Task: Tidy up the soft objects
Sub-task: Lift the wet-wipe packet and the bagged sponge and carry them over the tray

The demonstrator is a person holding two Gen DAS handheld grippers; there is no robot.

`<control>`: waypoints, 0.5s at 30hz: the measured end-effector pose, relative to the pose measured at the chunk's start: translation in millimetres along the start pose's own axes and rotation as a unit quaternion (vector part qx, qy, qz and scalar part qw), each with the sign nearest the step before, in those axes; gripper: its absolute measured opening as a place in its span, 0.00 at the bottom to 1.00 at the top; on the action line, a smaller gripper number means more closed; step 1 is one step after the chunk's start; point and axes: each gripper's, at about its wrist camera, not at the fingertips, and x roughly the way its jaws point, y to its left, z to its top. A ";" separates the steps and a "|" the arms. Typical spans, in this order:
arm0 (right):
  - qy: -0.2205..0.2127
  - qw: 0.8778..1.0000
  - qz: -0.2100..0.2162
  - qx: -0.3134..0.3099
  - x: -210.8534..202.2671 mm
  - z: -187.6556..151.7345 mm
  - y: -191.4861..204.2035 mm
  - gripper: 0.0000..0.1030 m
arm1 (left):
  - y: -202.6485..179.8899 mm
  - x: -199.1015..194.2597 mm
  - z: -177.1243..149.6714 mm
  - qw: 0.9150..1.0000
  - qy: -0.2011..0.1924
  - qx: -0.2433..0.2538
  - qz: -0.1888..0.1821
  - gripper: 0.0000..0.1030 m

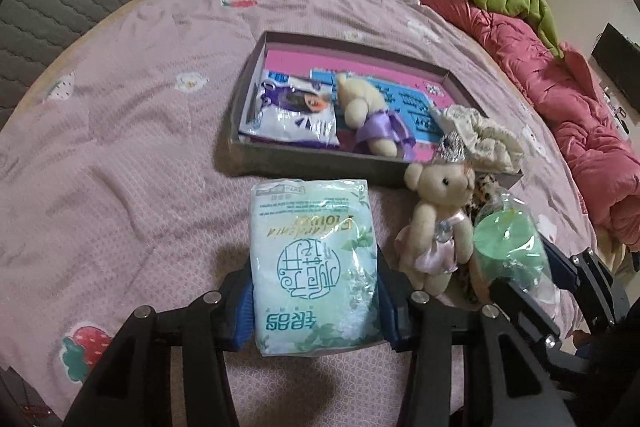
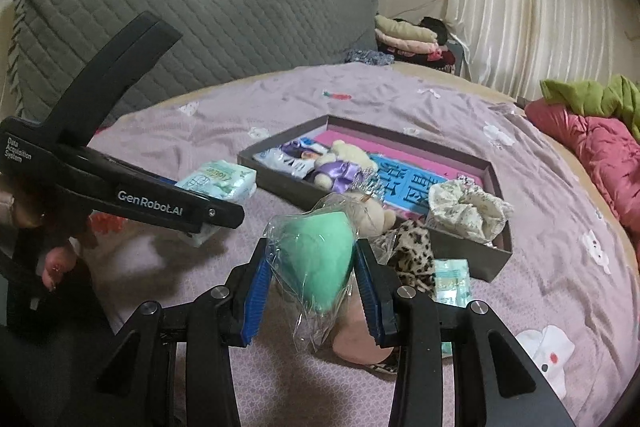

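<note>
While the left gripper pinched the green tissue pack near the tray, the right gripper clamped a wrapped green sponge. Both loads would best travel high over the near wall, dropping into bare spots between the toys.

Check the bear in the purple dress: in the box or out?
In. The purple-dressed bear lies on its side inside the grey box, beside a white packet.
</note>
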 end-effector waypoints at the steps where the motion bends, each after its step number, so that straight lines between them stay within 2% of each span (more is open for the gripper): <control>1: -0.005 1.000 0.000 0.004 -2.4 1.4 -1.4 0.41 | -0.5 -0.9 1.3 1.000 -0.002 0.000 0.000 0.48; 15: -0.030 0.998 -0.022 0.042 -7.0 10.4 -22.9 0.41 | -3.4 -1.5 20.9 1.000 -0.024 -0.001 -0.003 0.48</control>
